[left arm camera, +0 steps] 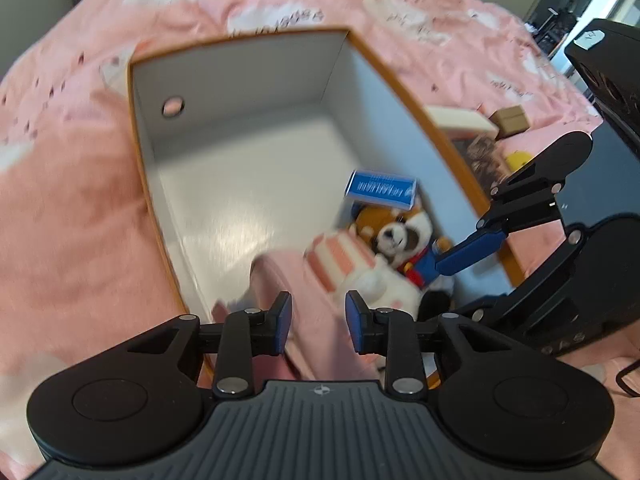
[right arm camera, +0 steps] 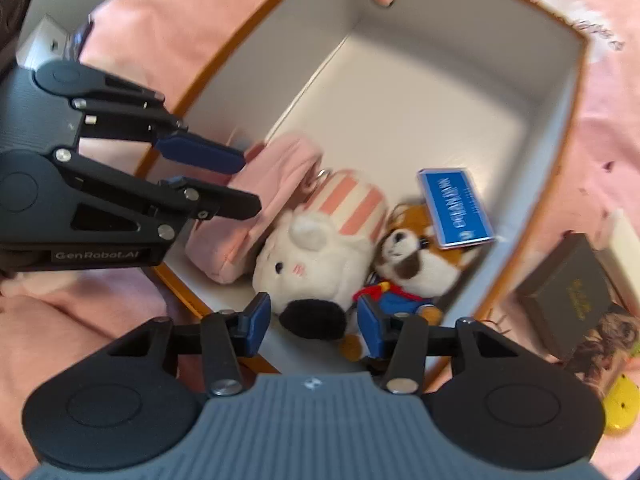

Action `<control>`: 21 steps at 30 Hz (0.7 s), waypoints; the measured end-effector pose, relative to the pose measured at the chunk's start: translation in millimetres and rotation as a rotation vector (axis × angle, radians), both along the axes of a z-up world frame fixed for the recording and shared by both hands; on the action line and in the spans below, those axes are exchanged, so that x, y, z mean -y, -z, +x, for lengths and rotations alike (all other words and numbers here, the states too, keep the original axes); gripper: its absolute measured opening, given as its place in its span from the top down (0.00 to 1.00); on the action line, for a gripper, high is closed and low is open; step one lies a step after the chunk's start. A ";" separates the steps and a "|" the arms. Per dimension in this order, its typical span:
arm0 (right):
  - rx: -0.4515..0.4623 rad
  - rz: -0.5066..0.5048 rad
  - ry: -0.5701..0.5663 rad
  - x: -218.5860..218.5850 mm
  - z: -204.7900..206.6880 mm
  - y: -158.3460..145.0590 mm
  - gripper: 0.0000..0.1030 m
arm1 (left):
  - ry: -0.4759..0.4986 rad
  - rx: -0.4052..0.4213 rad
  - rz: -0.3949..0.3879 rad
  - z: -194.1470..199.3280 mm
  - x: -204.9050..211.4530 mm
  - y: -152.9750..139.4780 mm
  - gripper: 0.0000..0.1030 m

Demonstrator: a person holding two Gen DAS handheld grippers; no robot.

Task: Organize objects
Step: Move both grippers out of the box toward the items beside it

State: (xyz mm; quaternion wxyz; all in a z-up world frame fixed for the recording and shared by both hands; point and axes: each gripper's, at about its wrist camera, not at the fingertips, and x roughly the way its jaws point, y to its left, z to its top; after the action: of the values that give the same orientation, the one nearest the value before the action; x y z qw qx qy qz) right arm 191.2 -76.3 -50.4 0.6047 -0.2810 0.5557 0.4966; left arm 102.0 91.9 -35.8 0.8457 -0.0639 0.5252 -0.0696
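- Your right gripper: jaws apart, empty, above the box's near corner.
- Left gripper: parted, empty, over the pink pouch.
- Remaining dark box lies outside, on your right; right hand's nearer.

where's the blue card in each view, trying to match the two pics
Left wrist view: the blue card sits right of centre, against the box's right inner wall, just above the brown plush.
Right wrist view: the blue card sits right of centre, above and right of the brown plush's head.
Shared landmark: the brown plush in blue overalls.
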 end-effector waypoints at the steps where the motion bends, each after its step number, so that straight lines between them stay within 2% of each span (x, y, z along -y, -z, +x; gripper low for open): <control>1: 0.009 0.023 0.019 6.6 3.3 -6.1 0.51 | 0.011 0.022 0.003 0.9 1.8 -6.1 0.66; 5: 0.058 0.140 0.132 37.6 14.1 -35.4 0.51 | 0.068 0.123 -0.010 11.4 11.6 -30.3 0.63; 6: 0.084 0.164 0.172 11.7 -2.1 -41.8 0.51 | 0.086 0.147 -0.015 15.5 15.8 -35.1 0.62; 8: 0.130 0.211 0.261 37.0 8.9 -54.5 0.51 | 0.129 0.185 -0.021 25.5 28.0 -41.9 0.61; 9: 0.142 0.233 0.317 35.7 14.3 -60.2 0.51 | 0.152 0.203 -0.022 31.0 34.5 -43.9 0.61; 13: 0.172 0.293 0.556 87.9 36.3 -60.0 0.51 | 0.236 0.243 0.000 54.5 66.8 -46.1 0.60; 16: 0.180 0.300 0.709 120.5 50.3 -44.3 0.51 | 0.279 0.224 0.005 76.7 88.1 -38.6 0.60; 19: 0.192 0.291 0.821 153.6 61.1 -36.7 0.51 | 0.280 0.157 -0.070 102.2 101.6 -28.5 0.60; 21: 0.210 0.279 0.858 172.1 67.3 -35.5 0.51 | 0.271 0.112 -0.085 121.4 112.7 -19.1 0.58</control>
State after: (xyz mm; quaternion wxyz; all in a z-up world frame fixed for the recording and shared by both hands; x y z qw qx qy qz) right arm 258.5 -248.4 -15.0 0.8406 0.0097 0.4852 0.2405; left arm 223.5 -20.7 -16.6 0.8531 -0.0244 0.4775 -0.2087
